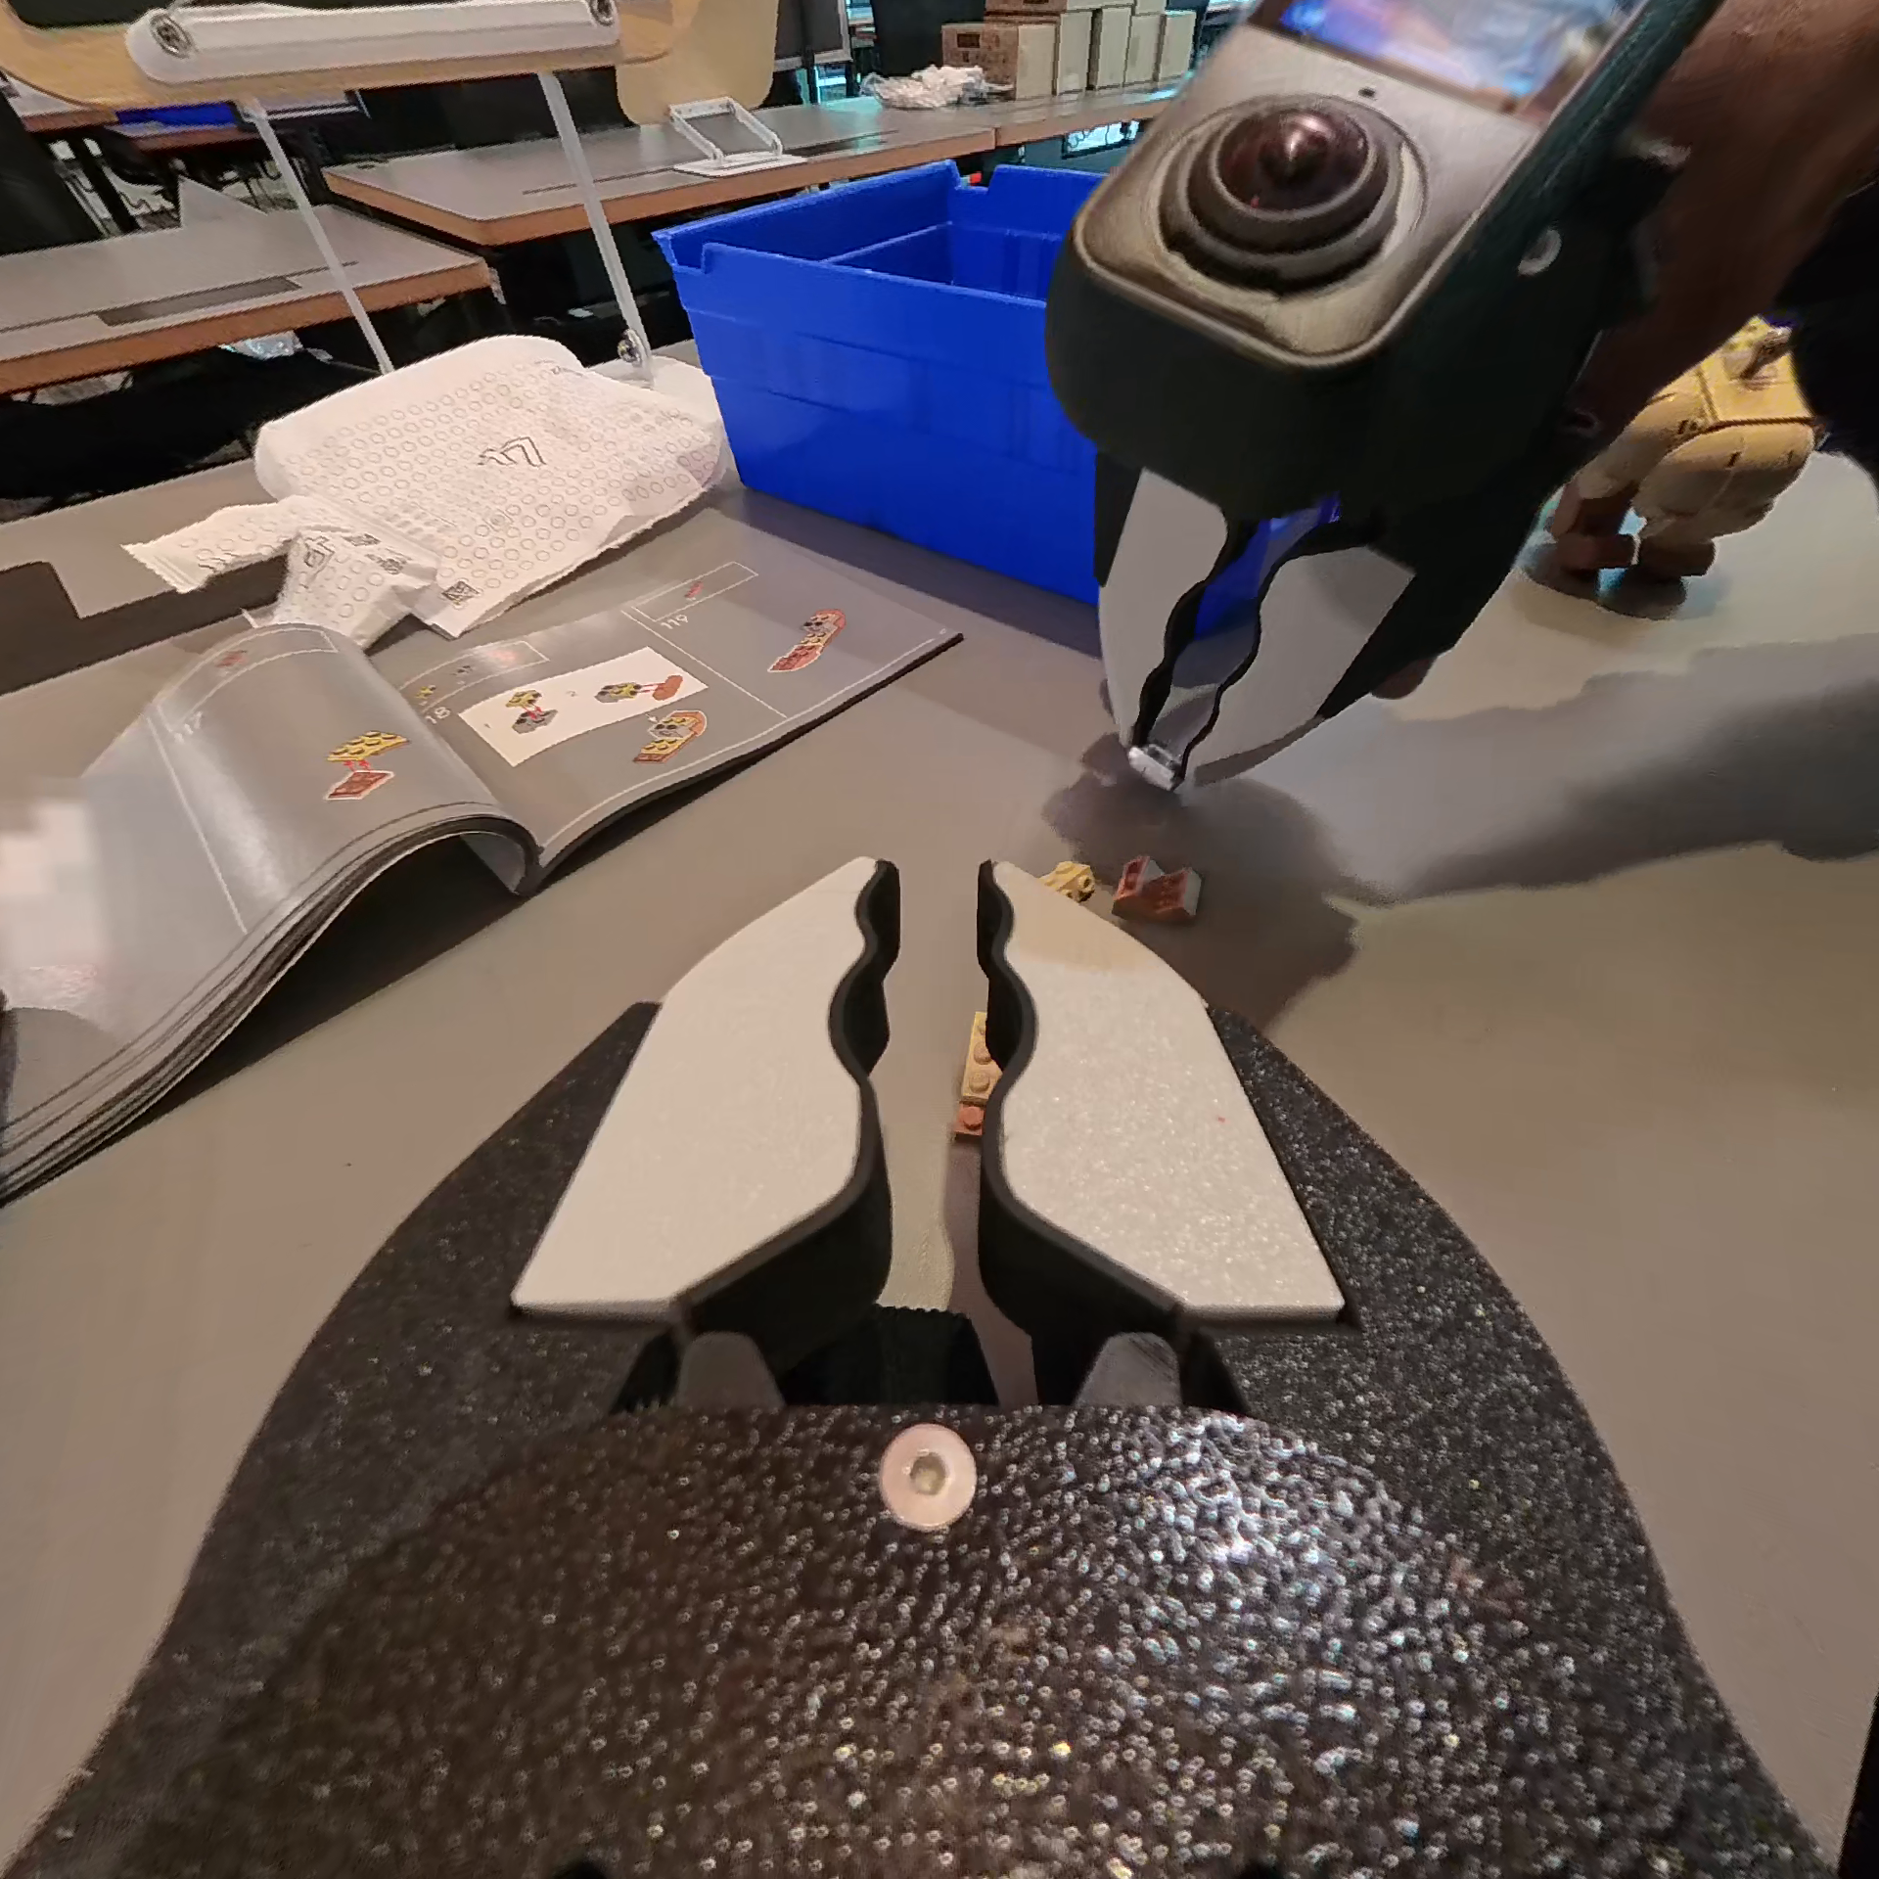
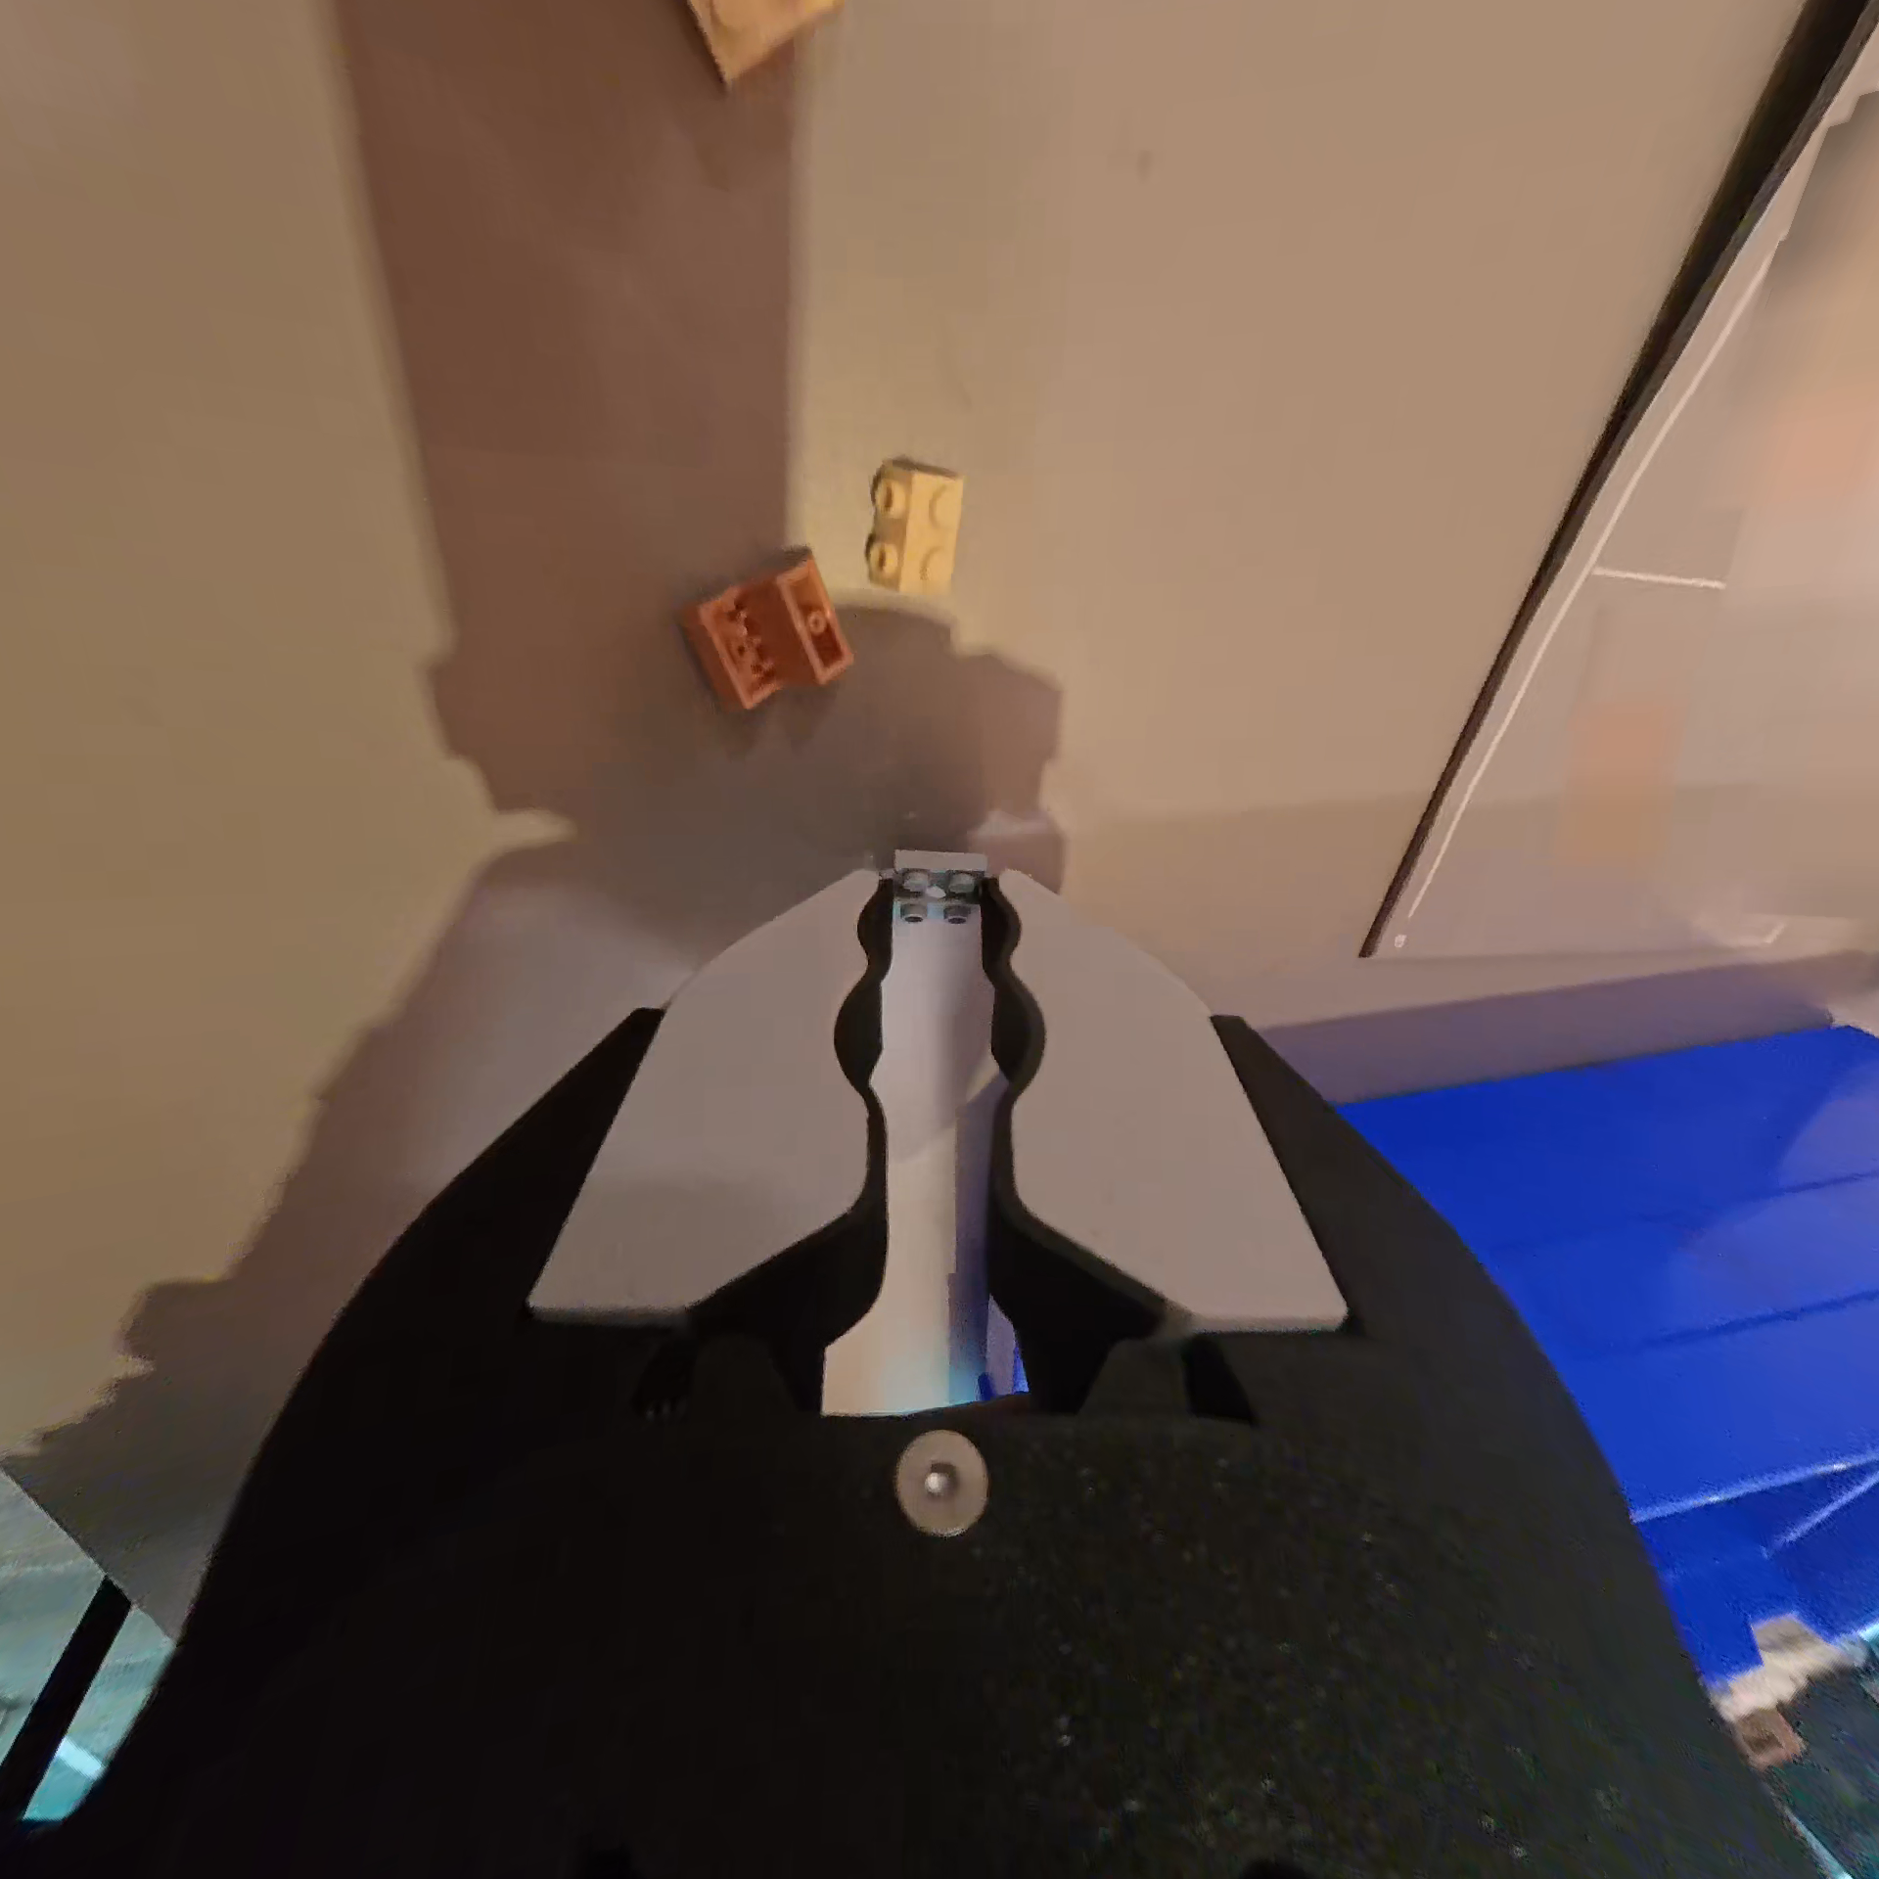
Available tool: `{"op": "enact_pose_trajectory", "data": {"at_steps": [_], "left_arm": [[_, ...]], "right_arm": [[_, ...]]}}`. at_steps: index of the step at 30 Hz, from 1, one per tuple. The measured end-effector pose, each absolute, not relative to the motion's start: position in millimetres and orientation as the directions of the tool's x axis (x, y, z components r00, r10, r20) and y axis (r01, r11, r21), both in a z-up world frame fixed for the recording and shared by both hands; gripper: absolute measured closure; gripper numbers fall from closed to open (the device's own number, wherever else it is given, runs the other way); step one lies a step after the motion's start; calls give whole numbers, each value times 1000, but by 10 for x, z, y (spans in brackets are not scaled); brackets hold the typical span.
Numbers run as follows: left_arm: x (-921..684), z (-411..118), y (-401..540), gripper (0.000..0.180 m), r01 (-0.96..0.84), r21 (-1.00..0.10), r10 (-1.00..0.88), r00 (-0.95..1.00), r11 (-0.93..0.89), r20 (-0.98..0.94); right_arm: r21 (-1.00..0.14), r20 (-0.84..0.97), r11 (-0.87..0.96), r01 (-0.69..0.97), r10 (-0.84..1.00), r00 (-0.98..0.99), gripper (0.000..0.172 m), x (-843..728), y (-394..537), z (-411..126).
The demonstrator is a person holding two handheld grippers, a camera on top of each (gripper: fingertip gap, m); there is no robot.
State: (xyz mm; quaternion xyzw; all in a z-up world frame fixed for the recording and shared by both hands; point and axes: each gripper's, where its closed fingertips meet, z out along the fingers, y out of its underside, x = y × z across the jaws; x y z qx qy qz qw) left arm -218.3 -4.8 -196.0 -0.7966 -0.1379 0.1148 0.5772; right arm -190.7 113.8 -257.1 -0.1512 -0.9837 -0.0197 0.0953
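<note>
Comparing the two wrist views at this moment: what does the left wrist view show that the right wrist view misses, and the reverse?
Only the left wrist view shows the white paper bags, the brick-built tan figure, the right tool's camera, and the left tool, jaws apart with nothing between the tips.

Only the right wrist view shows the studs on the small grey brick pinched at the right tool's tips.

Both show the tan brick, brown brick, blue bin, open instruction booklet and grey table.
</note>
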Motion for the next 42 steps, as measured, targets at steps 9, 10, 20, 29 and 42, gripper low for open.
{"op": "enact_pose_trajectory", "data": {"at_steps": [9, 10, 20, 29, 42], "left_arm": [[-2168, -1960, -48, 166, 72, -951, 349, 936, -301, -39], [-2167, -1958, -48, 166, 71, -951, 349, 936, -300, -40], [-2166, -2014, -21, 166, 83, -939, 343, 939, -335, -40], [-2181, -2042, -12, 167, 64, -930, 364, 928, -361, -77], [-2258, -1804, -130, 171, -105, -958, 474, 851, -266, -225]], "right_arm": [[-193, 205, 904, 381, 416, -886, 152, -1930, 1072, -2458], [-225, 207, 893, 390, 435, -876, 152, -1926, 1068, -2440], [-506, 274, 792, 341, 523, -807, 151, -1877, 888, -2378], [-744, 340, 636, 205, 624, -703, 151, -1956, 803, -2146], [-832, 377, 543, 115, 704, -602, 162, -1927, 948, -1910]]}}
